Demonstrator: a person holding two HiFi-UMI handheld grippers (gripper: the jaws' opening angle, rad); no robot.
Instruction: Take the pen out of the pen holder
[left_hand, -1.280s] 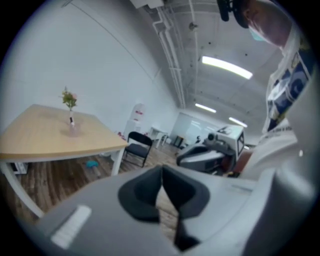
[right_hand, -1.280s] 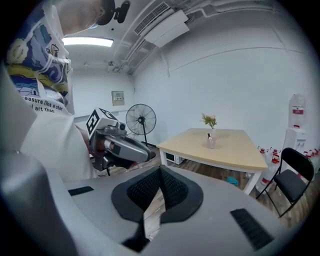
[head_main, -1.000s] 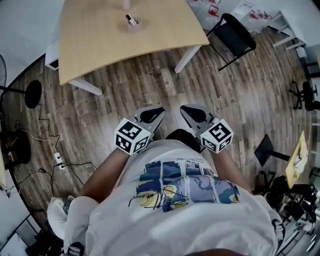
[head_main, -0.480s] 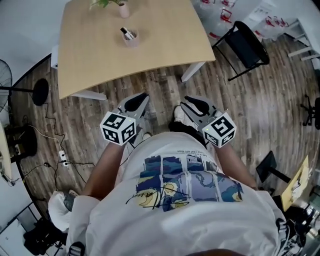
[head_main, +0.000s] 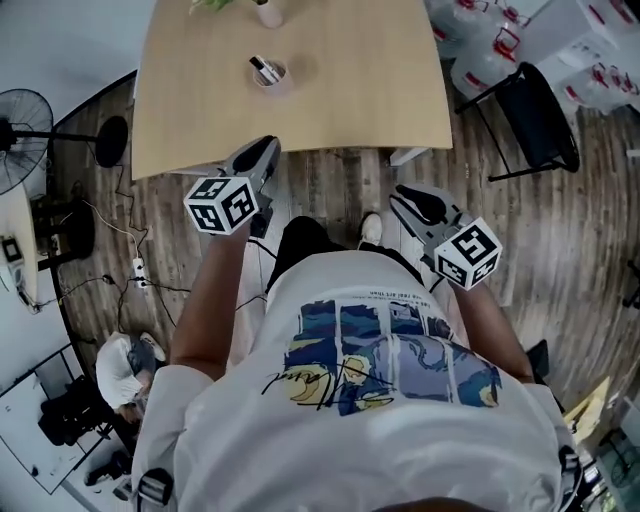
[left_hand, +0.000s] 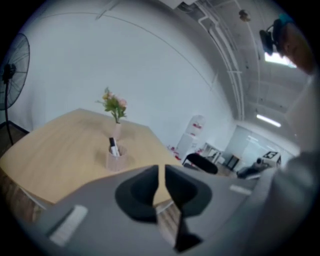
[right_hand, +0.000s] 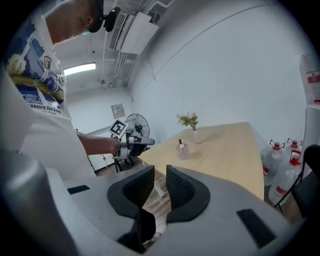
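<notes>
Basically, the pen sat in the pen holder toward the far edge of the bench. The left hand-held gripper was closing on nothing at the near edge, and the right hand-held gripper was slightly open and empty. Probably just approaching.

A light wooden table with a curved near edge and white legs carries a small pinkish cylindrical pen holder. A little pale vase of flowers stands just behind the holder. The table stands on a brown wood-plank floor. Left of the holder on that floor are a black standing fan and a white power strip, and well to its right is a black chair.
</notes>
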